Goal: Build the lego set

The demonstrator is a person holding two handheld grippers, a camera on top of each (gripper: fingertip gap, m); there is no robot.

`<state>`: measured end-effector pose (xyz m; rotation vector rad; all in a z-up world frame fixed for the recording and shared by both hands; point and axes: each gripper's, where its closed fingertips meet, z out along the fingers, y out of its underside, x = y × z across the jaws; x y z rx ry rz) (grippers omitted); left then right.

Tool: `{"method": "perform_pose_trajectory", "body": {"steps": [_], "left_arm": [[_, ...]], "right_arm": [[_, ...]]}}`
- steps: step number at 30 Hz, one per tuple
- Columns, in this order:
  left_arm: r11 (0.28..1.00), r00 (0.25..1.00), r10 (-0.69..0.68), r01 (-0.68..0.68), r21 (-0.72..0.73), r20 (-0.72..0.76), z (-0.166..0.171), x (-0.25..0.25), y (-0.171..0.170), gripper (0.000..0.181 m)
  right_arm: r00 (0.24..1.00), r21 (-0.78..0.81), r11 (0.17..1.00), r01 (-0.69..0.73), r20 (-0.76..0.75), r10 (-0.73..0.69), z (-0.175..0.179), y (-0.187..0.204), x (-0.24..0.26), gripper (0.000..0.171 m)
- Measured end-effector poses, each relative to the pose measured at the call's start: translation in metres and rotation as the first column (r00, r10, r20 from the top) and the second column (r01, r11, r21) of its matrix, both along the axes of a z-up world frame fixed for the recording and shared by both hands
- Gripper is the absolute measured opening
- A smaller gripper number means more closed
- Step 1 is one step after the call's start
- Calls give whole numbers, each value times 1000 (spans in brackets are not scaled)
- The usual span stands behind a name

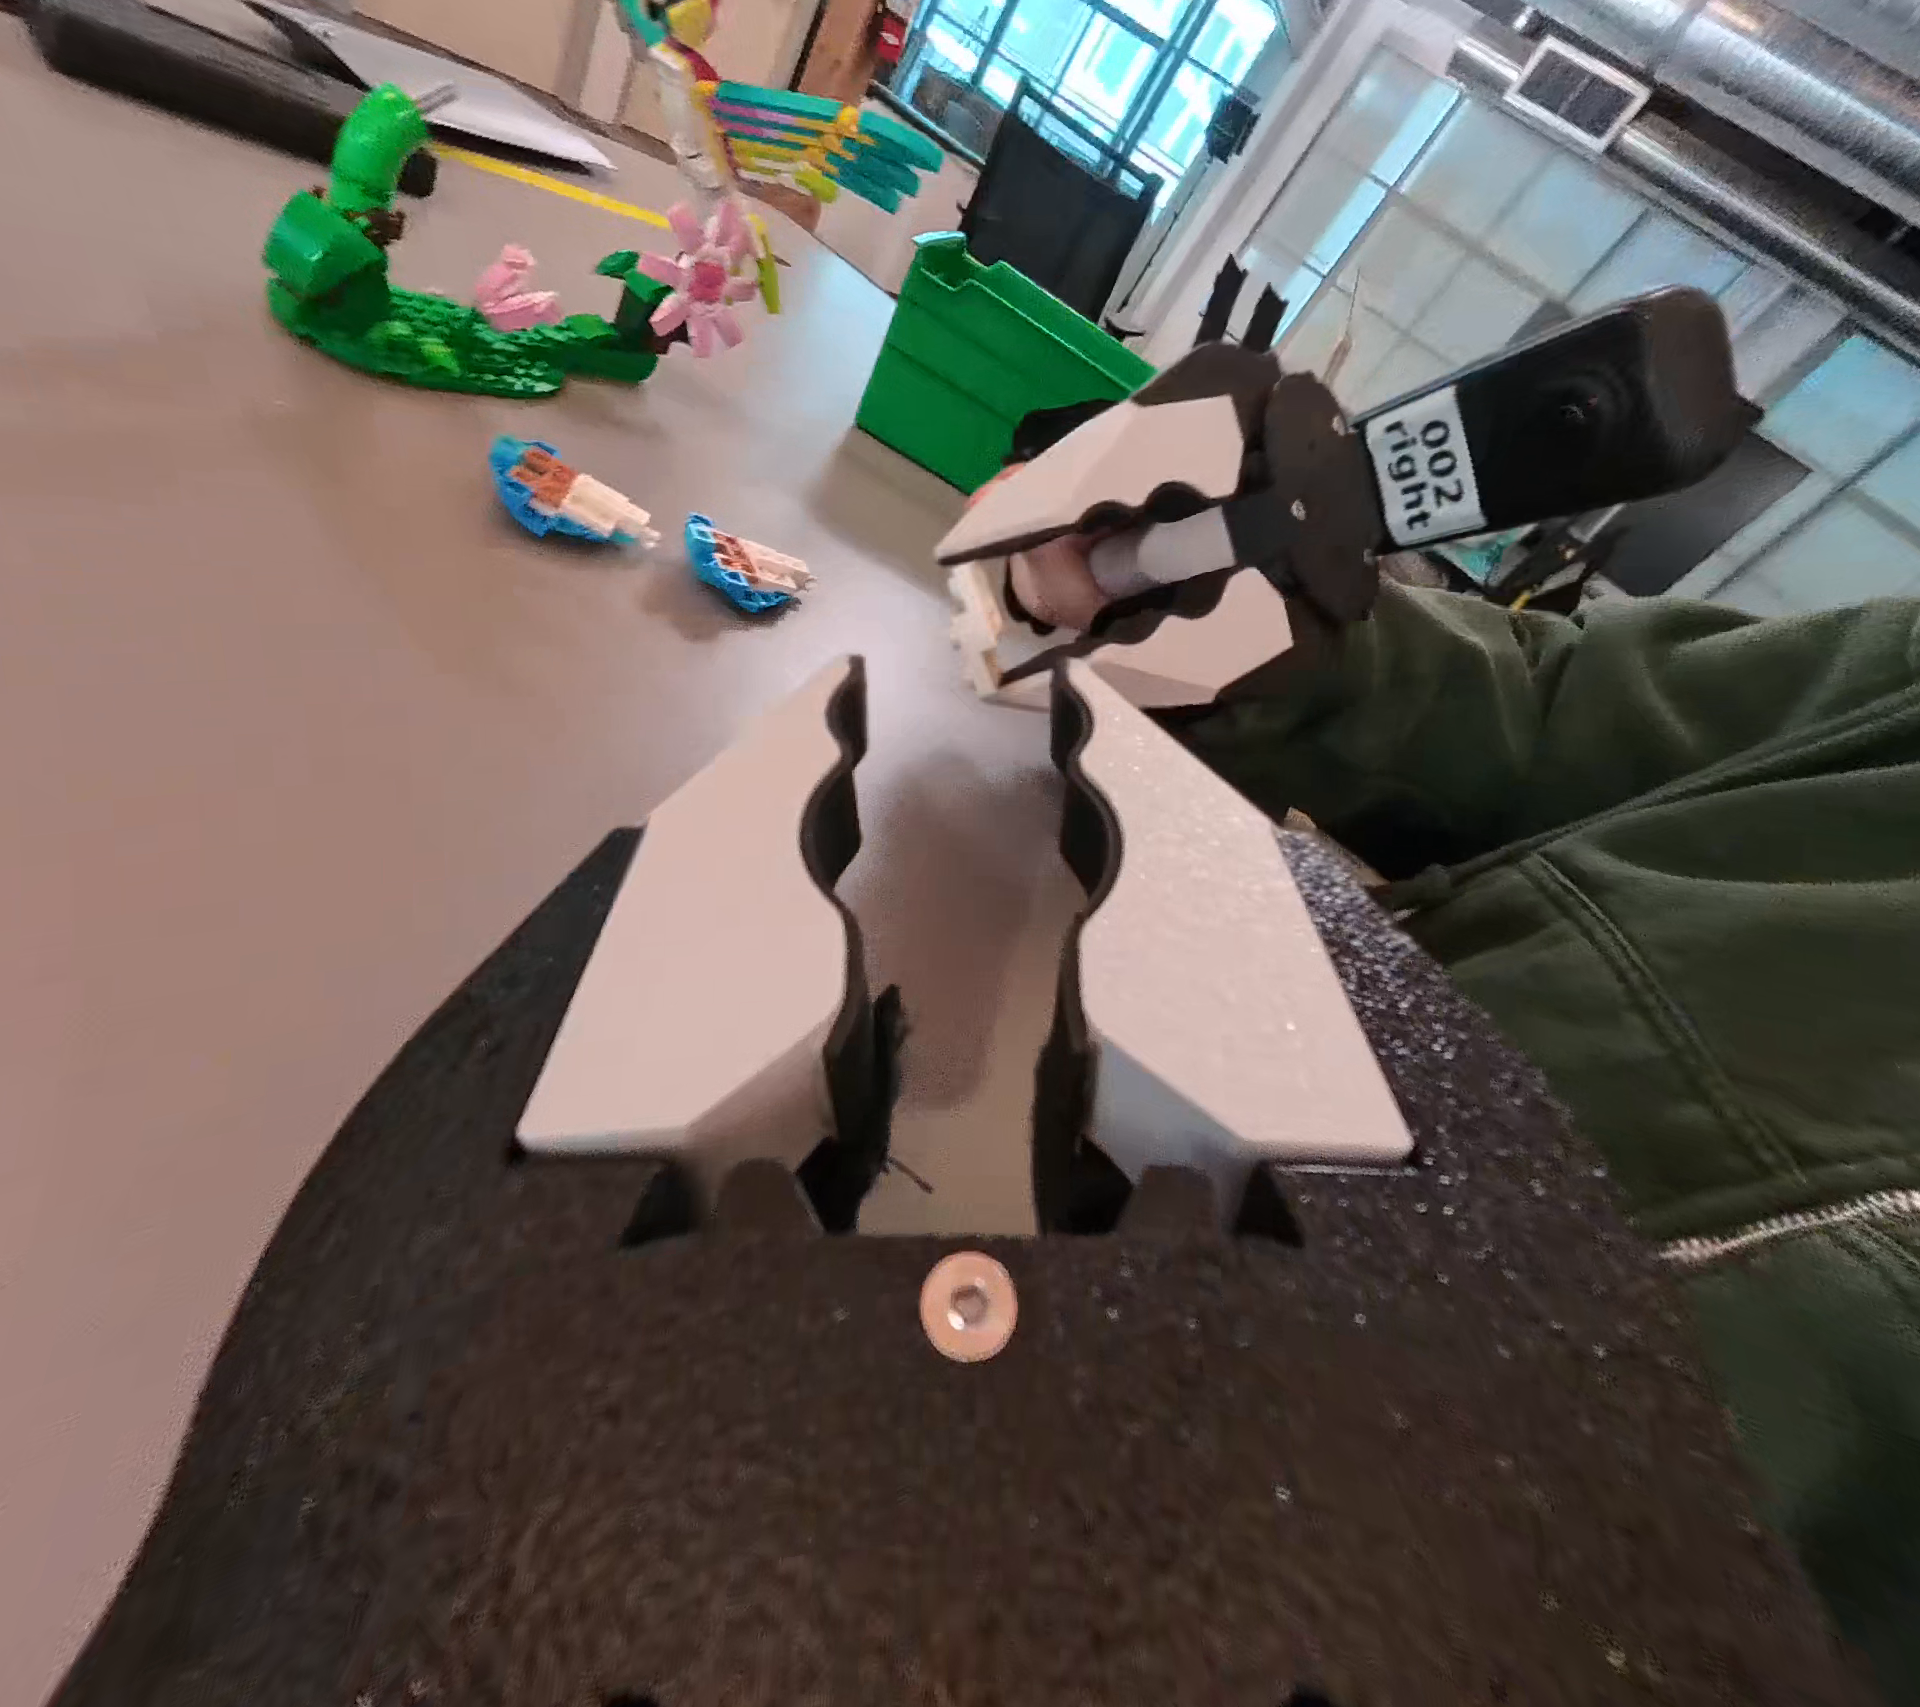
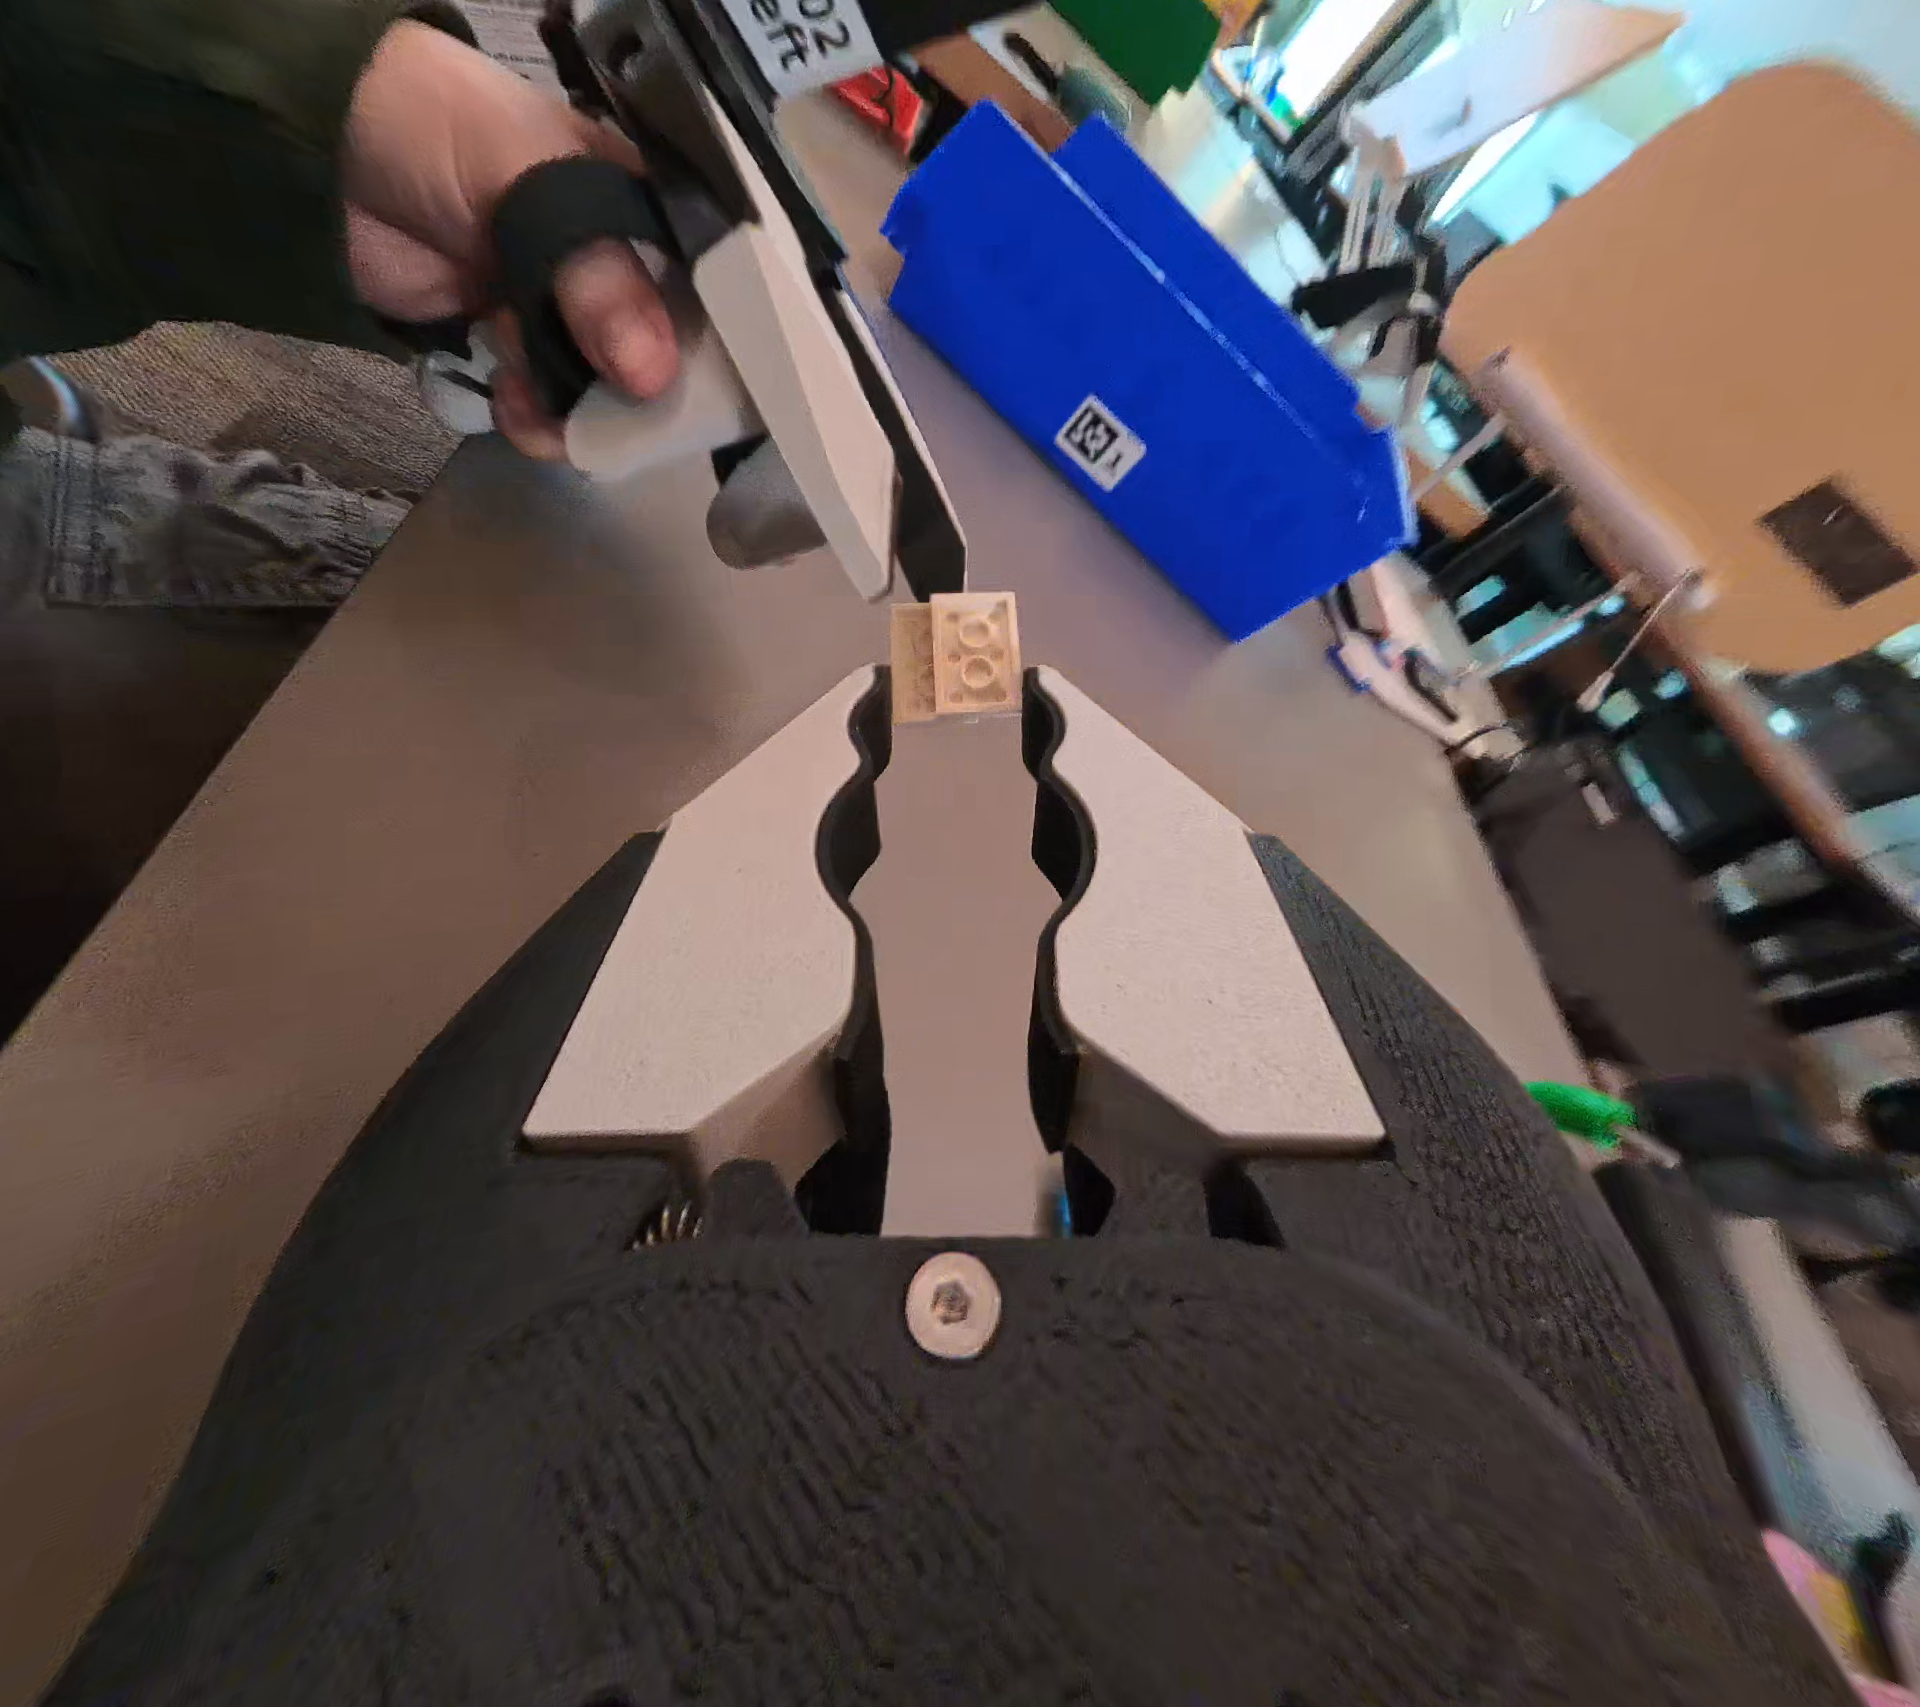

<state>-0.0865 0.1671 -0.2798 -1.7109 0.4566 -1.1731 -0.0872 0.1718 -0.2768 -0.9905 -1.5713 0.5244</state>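
My right gripper (image 2: 956, 686) is shut on a small cream-white brick assembly (image 2: 958, 660), held at its fingertips above the grey table (image 2: 520, 722). My left gripper (image 1: 961, 681) is open and empty. Its tips are just short of the brick assembly (image 1: 968, 631) in the right gripper (image 1: 982, 613). In the right wrist view the left gripper (image 2: 914, 582) comes in from the upper left, its tips almost touching the brick. On the table farther off stand a green brick base with pink flowers (image 1: 457, 317) and a colourful brick bird (image 1: 717, 109).
Two small blue, white and orange brick pieces (image 1: 566, 499) (image 1: 743, 564) lie on the table ahead of the left gripper. A green bin (image 1: 977, 369) stands beyond them and a blue bin (image 2: 1143, 369) beyond the right gripper. A green sleeve (image 1: 1610, 826) is at the right. My left and right fingertips are right by each other.
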Motion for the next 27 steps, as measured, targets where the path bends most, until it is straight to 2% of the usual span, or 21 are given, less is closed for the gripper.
{"method": "perform_pose_trajectory", "body": {"steps": [4,10,15,17,19,21,23,25,27], "left_arm": [[999,999,-32,33,35,-17,3,10,-5,19],[997,995,-75,75,9,69,11,15,-9,13],[992,992,-90,82,95,93,21,20,-13,1],[979,998,-53,55,197,-17,19,22,-14,1],[951,973,47,25,308,-226,11,22,-10,1],[908,874,182,27,419,-450,0,21,-4,1],[863,759,282,67,501,-587,-6,24,-1,1],[831,682,347,96,549,-644,-7,26,1,1],[822,652,365,110,559,-664,-9,27,2,1]], "right_arm": [[999,119,992,-30,-16,32,9,-9,3,23],[999,232,972,-28,-31,36,17,-14,4,23],[998,286,958,-17,-55,34,24,-15,6,23],[998,283,958,-48,-25,58,23,-17,9,23],[998,237,970,-52,48,42,19,-15,13,23],[994,235,972,-30,108,4,20,-11,17,27],[985,264,964,-34,172,-13,20,-12,21,24],[969,284,958,-48,245,-24,13,-15,24,17],[955,305,951,-54,293,-40,7,-16,26,10]]}}
